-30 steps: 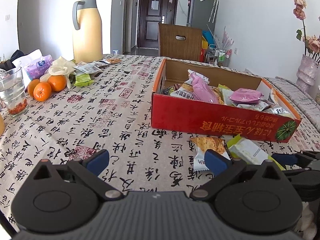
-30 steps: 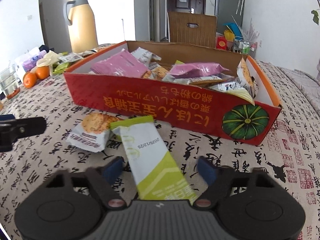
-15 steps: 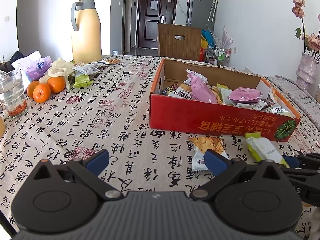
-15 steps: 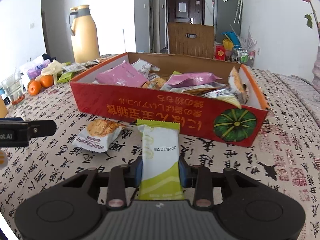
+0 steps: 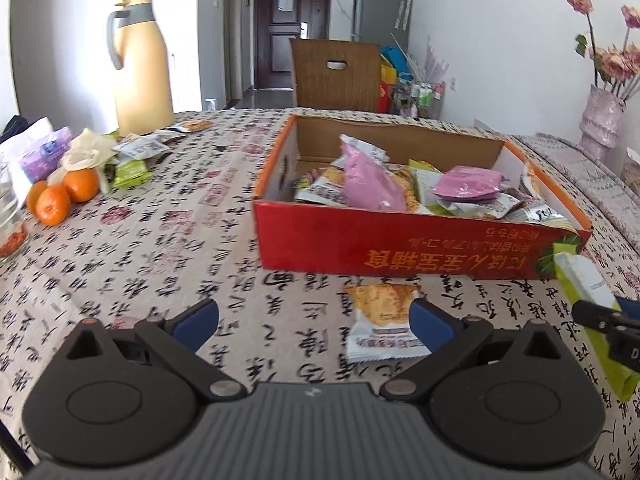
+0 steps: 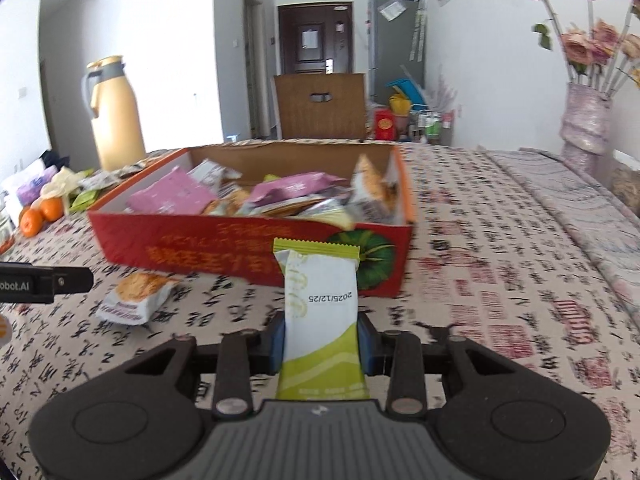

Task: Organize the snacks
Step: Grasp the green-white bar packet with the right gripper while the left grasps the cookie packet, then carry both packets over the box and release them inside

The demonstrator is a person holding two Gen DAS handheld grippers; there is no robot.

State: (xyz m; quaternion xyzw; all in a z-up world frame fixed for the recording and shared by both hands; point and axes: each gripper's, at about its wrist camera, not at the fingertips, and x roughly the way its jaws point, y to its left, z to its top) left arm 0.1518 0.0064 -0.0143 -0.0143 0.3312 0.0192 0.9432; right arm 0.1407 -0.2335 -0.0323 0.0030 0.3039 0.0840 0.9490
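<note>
Right gripper [image 6: 320,340]: clamped on a green-and-white snack packet [image 6: 320,312], blue pads pressed against both long edges; the packet stands upright between them, clear of the worktop [image 6: 500,280], its green crimped end at 12 o'clock and a printed date across its white face. The jaws have just been closing, and the packet is between them. Left gripper [image 5: 314,320]: jaws spread wide, nothing between the pads, hanging above the cloth. Biscuit packet [image 5: 382,324]: lies flat on the worktop just beside the left gripper's right pad, at about 1 o'clock from that gripper's middle, and apart from the box's front wall. Red cardboard box [image 5: 400,244]: open-topped, at 12 o'clock from both grippers, heaped with pink, green and silver snack packets; a green pumpkin picture sits on its front right corner. In the left wrist view the held packet appears at 3 o'clock, with the right gripper's dark finger across it. Worktop cloth: pale, printed with black calligraphy and red seals. Far left, at 10 o'clock: oranges [image 5: 64,196], a drinking glass [image 5: 10,216] partly cut off by the frame, a purple tissue pack [image 5: 44,154], loose green and white packets, and a tall yellow flask [image 5: 140,64] with a grey handle. A vase of dried flowers [image 6: 586,116] stands at 2 o'clock; a wooden chair back [image 6: 320,106] stands beyond the box.
</note>
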